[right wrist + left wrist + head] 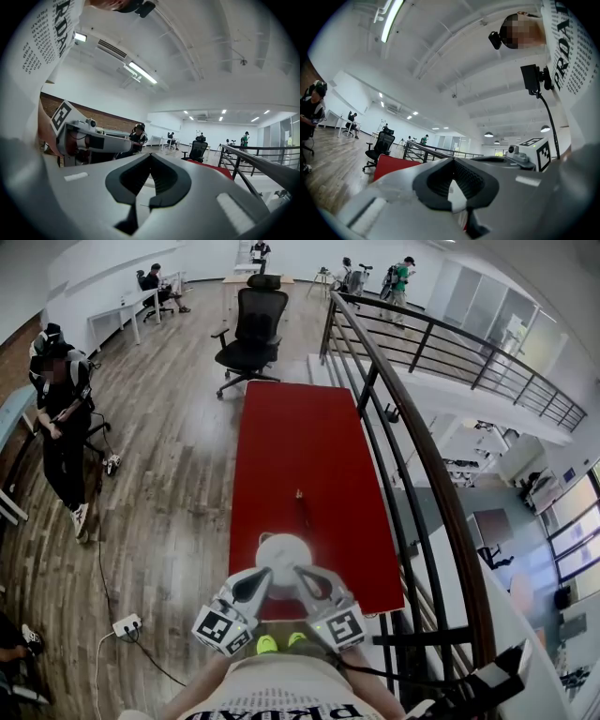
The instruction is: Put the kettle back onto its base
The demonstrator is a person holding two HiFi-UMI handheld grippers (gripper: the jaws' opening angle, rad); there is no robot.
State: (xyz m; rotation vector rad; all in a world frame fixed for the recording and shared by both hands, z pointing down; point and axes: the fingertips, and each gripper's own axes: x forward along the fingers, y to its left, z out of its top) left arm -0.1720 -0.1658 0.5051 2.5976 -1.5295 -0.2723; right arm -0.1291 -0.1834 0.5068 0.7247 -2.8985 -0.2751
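- The white round-topped kettle (281, 554), if that is what the steep downward view shows, stands at the near edge of the long glossy red tabletop (309, 446), about midway between its left and right corners.
- The left gripper (265, 576), grey with a square-marker cube at its rear, reaches in from the near-left, its tip just beside the kettle's near rim.
- In the left gripper view its fingers (440, 180) meet at the tips. Through the hollow between the dark ribbed pads shows only a sliver of white and red.
- The right gripper (302, 573), built the same, comes in from the near-right, so the two tips converge on the kettle's near side.
- In the right gripper view its fingers (161, 180) are pressed fully together, with nothing clamped between them and a pale surface showing past the pads.
- A small brown object (299, 495) lies near the middle of the tabletop, well apart from the kettle.
- A black swivel office chair (251, 329) stands on the wooden floor beyond the far edge.
- A black metal railing (412, 427) runs along the right edge.
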